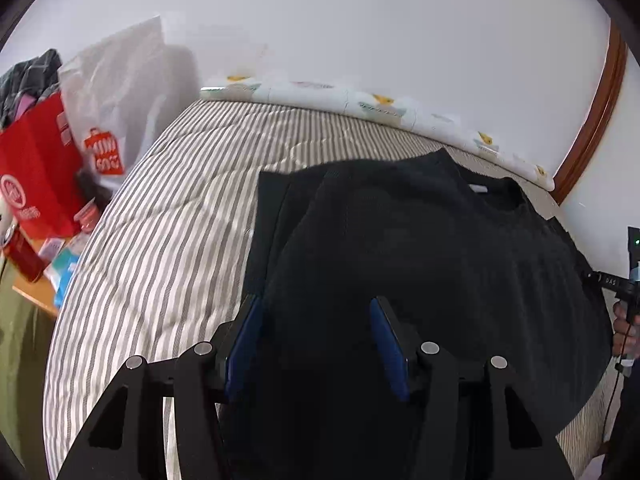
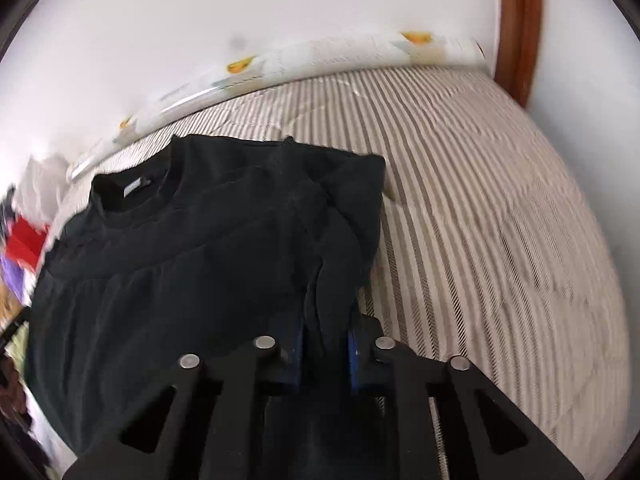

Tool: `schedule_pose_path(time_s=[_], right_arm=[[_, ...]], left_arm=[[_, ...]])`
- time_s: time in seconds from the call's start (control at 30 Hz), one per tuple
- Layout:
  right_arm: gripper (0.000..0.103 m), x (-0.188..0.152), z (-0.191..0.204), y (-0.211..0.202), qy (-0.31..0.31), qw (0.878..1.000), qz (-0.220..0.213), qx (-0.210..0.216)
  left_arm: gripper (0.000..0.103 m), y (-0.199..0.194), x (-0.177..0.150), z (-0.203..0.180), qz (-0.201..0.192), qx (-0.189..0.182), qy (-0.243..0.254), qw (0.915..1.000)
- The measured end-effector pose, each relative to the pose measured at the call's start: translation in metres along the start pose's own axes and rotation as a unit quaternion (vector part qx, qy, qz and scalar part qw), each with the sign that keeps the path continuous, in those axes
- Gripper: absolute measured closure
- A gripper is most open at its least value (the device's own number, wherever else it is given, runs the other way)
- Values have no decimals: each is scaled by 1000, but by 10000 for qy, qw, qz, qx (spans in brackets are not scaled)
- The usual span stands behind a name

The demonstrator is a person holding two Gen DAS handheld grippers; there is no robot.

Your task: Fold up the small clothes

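A black sweater (image 1: 420, 248) lies on the striped bed cover (image 1: 160, 240), neck toward the wall, one sleeve folded in at its left side. My left gripper (image 1: 316, 312) is open above the sweater's lower left part, blue pads apart. In the right wrist view the sweater (image 2: 180, 260) fills the left half. My right gripper (image 2: 326, 332) is shut on a bunched fold of the sweater's right edge. The right gripper's body shows at the right edge of the left wrist view (image 1: 630, 280).
A patterned pillow or bumper (image 1: 360, 104) runs along the white wall. A red bag (image 1: 36, 168) and white plastic bag (image 1: 116, 92) stand left of the bed with clutter on a small table (image 1: 36, 288). A wooden frame (image 2: 516, 28) is at the right.
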State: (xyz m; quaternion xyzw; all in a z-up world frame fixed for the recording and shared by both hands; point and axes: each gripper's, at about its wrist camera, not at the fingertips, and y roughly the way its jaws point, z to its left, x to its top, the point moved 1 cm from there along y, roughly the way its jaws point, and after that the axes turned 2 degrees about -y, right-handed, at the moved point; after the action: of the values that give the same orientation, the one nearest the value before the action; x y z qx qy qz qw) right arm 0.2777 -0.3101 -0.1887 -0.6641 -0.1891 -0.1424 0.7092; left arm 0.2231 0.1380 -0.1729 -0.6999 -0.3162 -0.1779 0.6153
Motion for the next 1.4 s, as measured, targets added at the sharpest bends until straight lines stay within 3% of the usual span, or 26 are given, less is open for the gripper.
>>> schedule_pose_path(time_s=[0.13, 0.27, 0.5, 0.67, 0.77, 0.9, 1.13, 1.3, 1.4], right_arm=[[92, 2, -24, -17, 156, 9995, -129, 223], [92, 2, -47, -27, 85, 9994, -118, -303], [87, -1, -88, -37, 497, 9975, -103, -497], [77, -13, -73, -66, 628, 9881, -478, -1324], [65, -20, -46, -84, 588, 9856, -739, -1402], [59, -33, 8, -89, 366, 9889, -834, -1178], [56, -51, 131, -67, -241, 9928, -976, -649], [55, -70, 204, -55, -474, 9948, -897, 37], [54, -82, 235, -46, -655, 9941, -834, 229]], left_arm=[[50, -8, -7, 2, -19, 40, -87, 10000], [50, -14, -9, -3, -97, 5, -21, 10000], [50, -18, -15, 1, -169, 135, 5, 9998], [48, -21, -26, 18, -141, 351, -66, 9993], [44, -23, -34, 29, -126, 560, -37, 9983], [41, -27, -47, 43, -34, 794, 0, 9968], [34, -38, -69, 71, 37, 1208, -24, 9927], [29, -45, -73, 86, -36, 1378, -29, 9905], [25, -46, -73, 93, -19, 1438, -101, 9896]])
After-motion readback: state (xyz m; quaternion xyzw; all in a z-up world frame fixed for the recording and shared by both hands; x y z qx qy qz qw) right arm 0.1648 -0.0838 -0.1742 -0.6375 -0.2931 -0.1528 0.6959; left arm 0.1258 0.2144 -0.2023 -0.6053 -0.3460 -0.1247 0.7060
